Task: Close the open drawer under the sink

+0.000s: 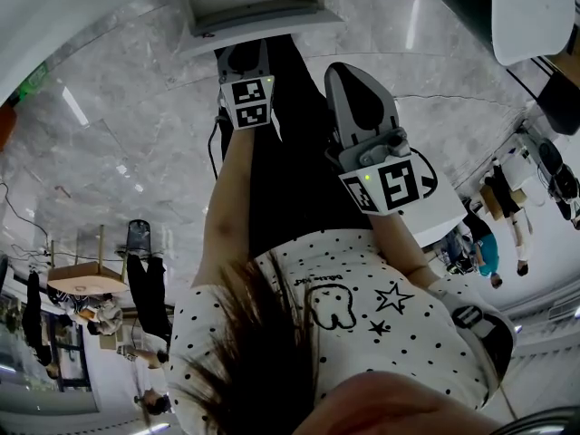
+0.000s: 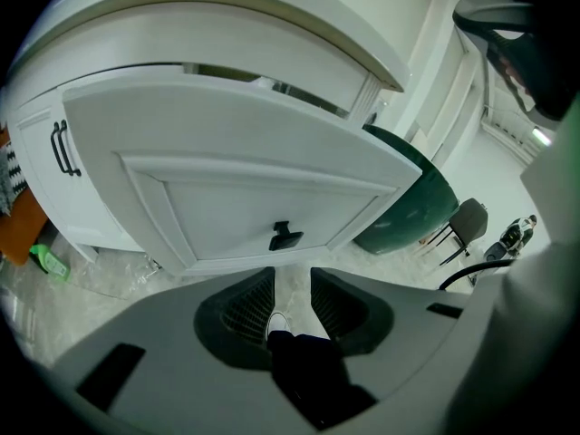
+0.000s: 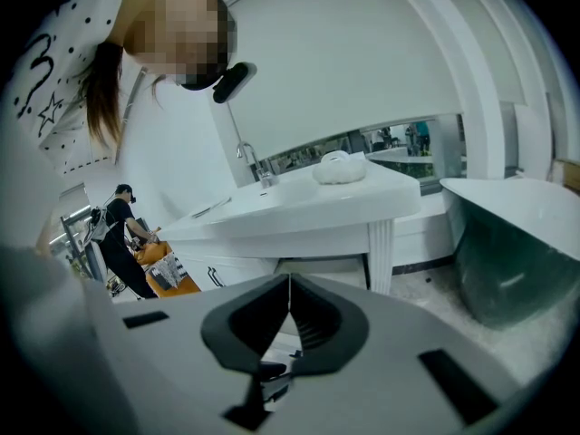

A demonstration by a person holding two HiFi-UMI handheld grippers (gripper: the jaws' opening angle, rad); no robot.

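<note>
Drawer point(image 2: 227, 161): front is best pushed squarely near its handle point(image 2: 285, 236) by the released, empty left claw point(image 2: 292, 284); right claw point(image 3: 289, 284) clenched, empty.

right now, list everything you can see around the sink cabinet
drawer: one, white, pulled open under the counter
drawer handle: one, black, low on the drawer front
counter: one, white, above the drawer
faucet: one, metal, on the counter
tub: one, dark green, right of the drawer
chair: one, grey, beyond the tub
floor: grey marble
left gripper: one, grey, jaws apart and empty, facing the drawer front
right gripper: one, grey, jaws together, empty
</note>
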